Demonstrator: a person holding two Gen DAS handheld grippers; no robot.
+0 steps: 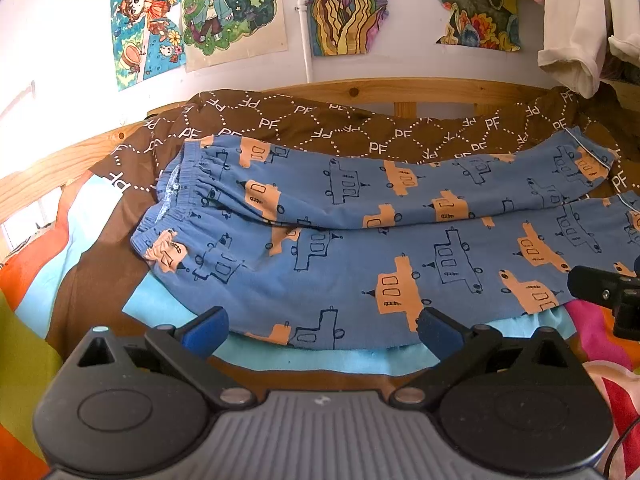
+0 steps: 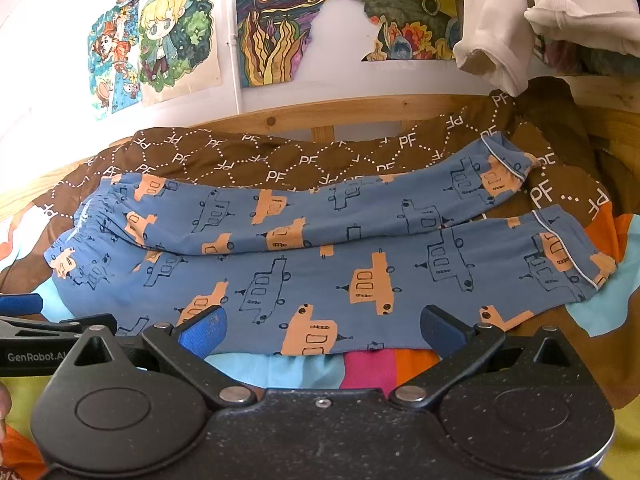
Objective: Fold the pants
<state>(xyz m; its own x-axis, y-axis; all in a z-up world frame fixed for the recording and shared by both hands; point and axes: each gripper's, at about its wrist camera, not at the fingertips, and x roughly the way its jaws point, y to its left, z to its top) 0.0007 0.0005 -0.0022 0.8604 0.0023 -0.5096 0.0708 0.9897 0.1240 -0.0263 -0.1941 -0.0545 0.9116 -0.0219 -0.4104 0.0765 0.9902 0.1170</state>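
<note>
Blue pants [image 1: 360, 240] with orange and outlined truck prints lie spread flat on a bed, waistband at the left [image 1: 176, 204], both leg cuffs at the right [image 2: 560, 264]. My left gripper [image 1: 322, 330] is open and empty, hovering at the near edge of the front leg, toward the waist side. My right gripper [image 2: 322, 330] is open and empty at the near edge of the same leg, toward the cuff side. The pants fill the right wrist view [image 2: 320, 272]. Part of the left gripper [image 2: 24, 320] shows at the left edge of the right wrist view.
A brown "PF" patterned blanket [image 1: 320, 128] lies behind the pants, against a wooden bed rail [image 1: 400, 90]. A multicoloured sheet [image 2: 360, 368] covers the bed. Drawings [image 1: 232, 12] hang on the wall. White garments [image 2: 500, 40] hang at top right.
</note>
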